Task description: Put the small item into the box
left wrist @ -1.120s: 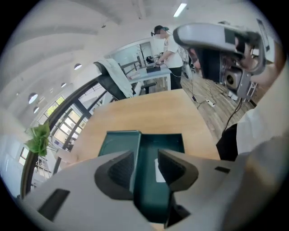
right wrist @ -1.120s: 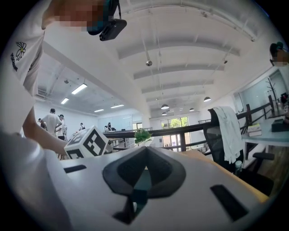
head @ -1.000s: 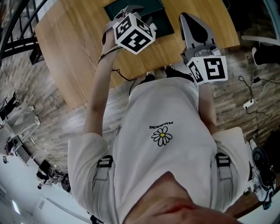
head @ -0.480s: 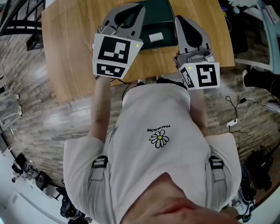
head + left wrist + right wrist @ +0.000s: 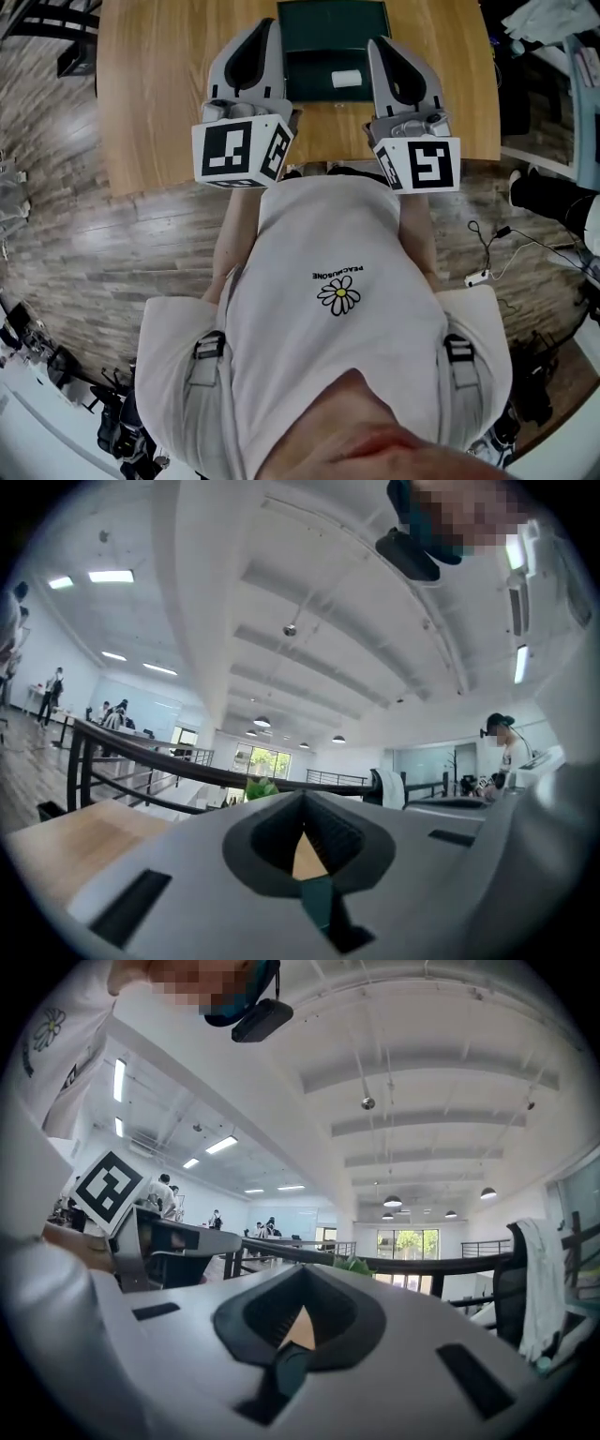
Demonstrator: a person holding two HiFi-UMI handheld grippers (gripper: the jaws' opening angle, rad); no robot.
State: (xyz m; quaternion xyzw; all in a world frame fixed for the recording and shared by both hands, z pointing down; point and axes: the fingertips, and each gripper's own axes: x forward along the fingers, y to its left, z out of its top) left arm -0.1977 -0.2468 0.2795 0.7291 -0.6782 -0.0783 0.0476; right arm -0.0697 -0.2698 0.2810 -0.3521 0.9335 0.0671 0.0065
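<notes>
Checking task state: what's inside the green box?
One small white item lies in the green box, right of centre. The left claw and right claw overlap its side edges; anything there is covered.

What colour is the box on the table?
Dark green box, clearest in the head view.
</notes>
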